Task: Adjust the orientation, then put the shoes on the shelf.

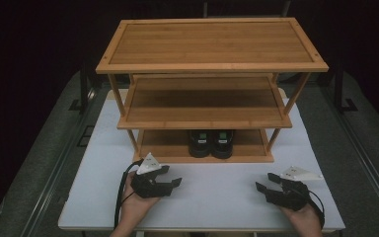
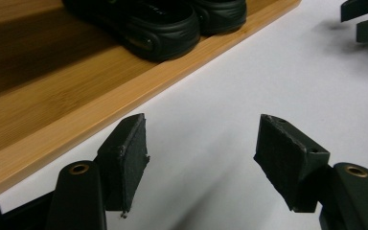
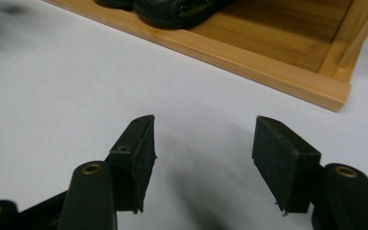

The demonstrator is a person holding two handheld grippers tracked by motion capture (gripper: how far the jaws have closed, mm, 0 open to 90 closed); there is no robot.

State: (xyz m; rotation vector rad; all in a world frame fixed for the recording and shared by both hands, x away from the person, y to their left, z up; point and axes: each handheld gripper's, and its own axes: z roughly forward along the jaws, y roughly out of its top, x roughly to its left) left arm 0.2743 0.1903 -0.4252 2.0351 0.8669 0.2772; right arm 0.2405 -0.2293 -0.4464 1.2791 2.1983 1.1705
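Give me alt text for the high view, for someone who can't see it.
A pair of black shoes sits on the bottom shelf of a three-tier bamboo shoe rack on a white table. In front of it, two hands each hold an open, empty gripper: the left gripper and the right gripper, both pointing inward.

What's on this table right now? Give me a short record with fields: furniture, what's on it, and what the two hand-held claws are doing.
furniture: wooden three-tier rack standing on the white table
top tier: bare
middle tier: bare
bottom tier: pair of black shoes, side by side, right of centre
left gripper: jaws open, nothing between them, over the table in front of the rack
right gripper: jaws open, nothing between them, over the table near the rack's right front corner
contact: neither gripper touches the shoes or the rack
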